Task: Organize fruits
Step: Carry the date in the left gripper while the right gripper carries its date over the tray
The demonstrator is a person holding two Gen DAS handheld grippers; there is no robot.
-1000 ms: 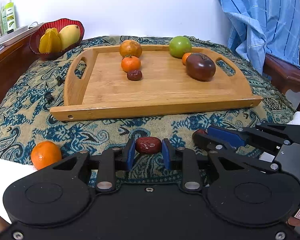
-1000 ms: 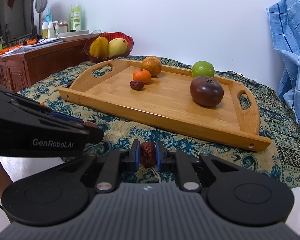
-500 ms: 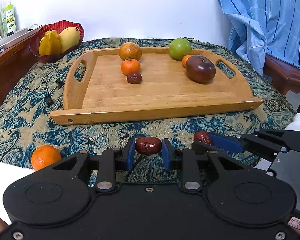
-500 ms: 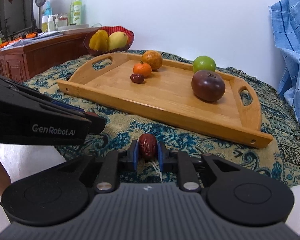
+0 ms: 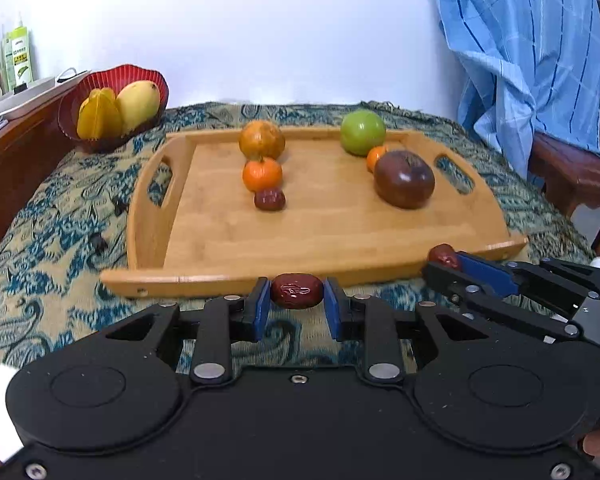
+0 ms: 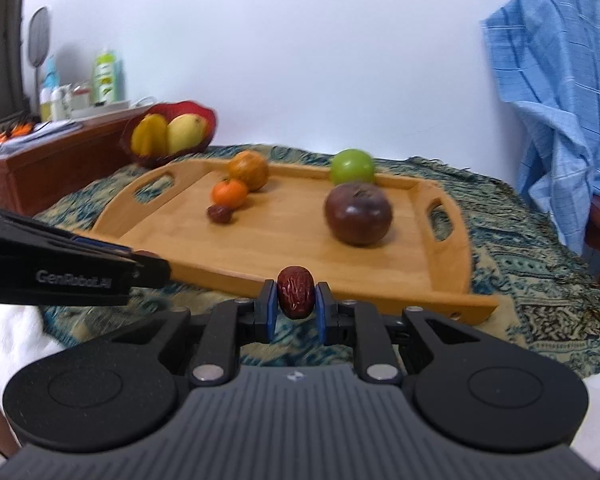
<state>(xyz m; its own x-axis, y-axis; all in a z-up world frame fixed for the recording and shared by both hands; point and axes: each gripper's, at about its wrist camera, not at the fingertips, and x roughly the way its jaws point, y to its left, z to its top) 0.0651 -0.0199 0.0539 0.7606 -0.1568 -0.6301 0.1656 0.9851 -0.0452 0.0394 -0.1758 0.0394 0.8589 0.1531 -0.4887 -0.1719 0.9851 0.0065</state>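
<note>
In the left wrist view, a blue-and-tan paisley cloth (image 5: pixel 56 240) covers the desk in front of a plain white wall (image 5: pixel 260 28), and a wooden tray (image 5: pixel 300 240) with cut-out handles lies flat on the cloth. On the tray stand a brownish orange (image 5: pixel 261 139), a small tangerine (image 5: pixel 262 175) just in front of it, and a dark red date (image 5: pixel 269 200) in front of that; to the right are a green apple (image 5: pixel 362 132) and a dark purple tomato (image 5: pixel 404 179), with a second small tangerine (image 5: pixel 376 158) partly hidden between them. A red bowl (image 5: pixel 156 80) holding a starfruit (image 5: pixel 99 114) and a mango (image 5: pixel 137 100) sits at the far left corner beside a brown cabinet (image 5: pixel 12 168). A blue checked cloth (image 5: pixel 520 60) hangs over a chair at the right. The left gripper (image 5: pixel 296 298) has its jaws clamped on a red date (image 5: pixel 296 291), held sideways above the cloth just short of the tray's near rim. The right gripper (image 5: pixel 446 264) reaches in from the right, its own date (image 5: pixel 444 255) half hidden by its blue pad. In the right wrist view, blurred throughout, the tray (image 6: pixel 300 256) and cloth (image 6: pixel 540 280) fill the middle; bottles (image 6: pixel 106 76) on the cabinet are too soft to read. The right gripper (image 6: pixel 295 300) holds its jaws tight on an upright date (image 6: pixel 295 292) over the tray's near edge. The left gripper (image 6: pixel 152 270) juts in from the left, hiding its own fruit and part of the rim.
</note>
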